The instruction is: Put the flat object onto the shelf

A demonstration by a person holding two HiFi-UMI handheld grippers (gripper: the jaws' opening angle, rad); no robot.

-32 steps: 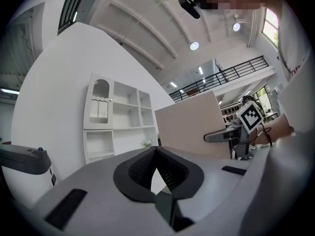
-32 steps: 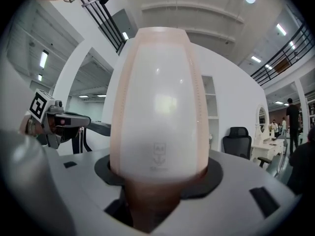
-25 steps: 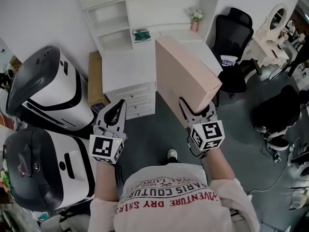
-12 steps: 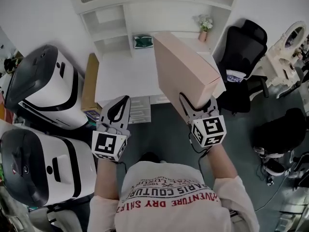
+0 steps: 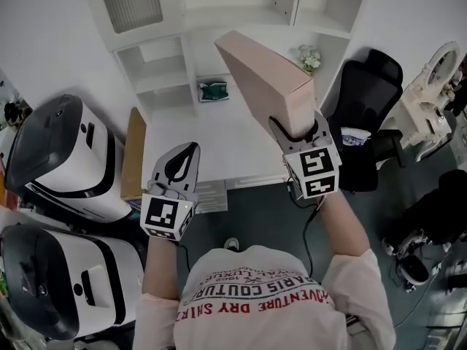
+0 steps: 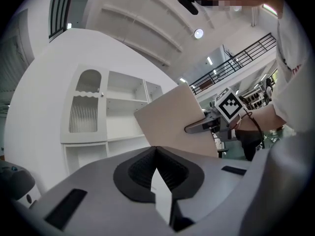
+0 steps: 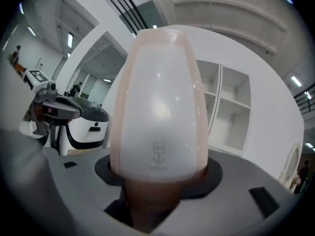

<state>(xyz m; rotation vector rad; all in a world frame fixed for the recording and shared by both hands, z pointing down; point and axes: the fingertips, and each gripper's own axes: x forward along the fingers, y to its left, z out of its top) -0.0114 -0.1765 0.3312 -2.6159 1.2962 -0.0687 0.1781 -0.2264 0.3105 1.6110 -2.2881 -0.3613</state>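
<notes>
Flat pale-pink cardboard box (image 5: 264, 75), long and thin: it is up in the air on the right, standing on edge and tilted, its far end reaching toward the white shelf unit (image 5: 149, 68) above the white surface (image 5: 197, 148). The right hand-held gripper (image 5: 295, 125) clamps the box's near end, one jaw on each broad face. In the right gripper view the box (image 7: 157, 117) fills the space between the jaws, a white label on its narrow edge. The left hand-held gripper (image 5: 188, 153) is closed with nothing in it, its pads meeting at the tips. It hovers over the near left part of the surface, well apart from the box.

The shelf unit has several open compartments and one ribbed door (image 5: 128, 2) at its far left. In the middle recess, just above the far edge of the surface, lies one dark green object (image 5: 214, 91). In the right compartment stands one small pot of pale flowers (image 5: 309, 58), just beyond the box's far end.

Counted: one box, two hand-held grippers, one green object, one flower pot. On the floor at the left are two big white-and-black machines (image 5: 62, 155), one nearer than the other. One flat brown board (image 5: 131, 155) stands against the left side of the surface. One black office chair (image 5: 365, 97) is at the right.
</notes>
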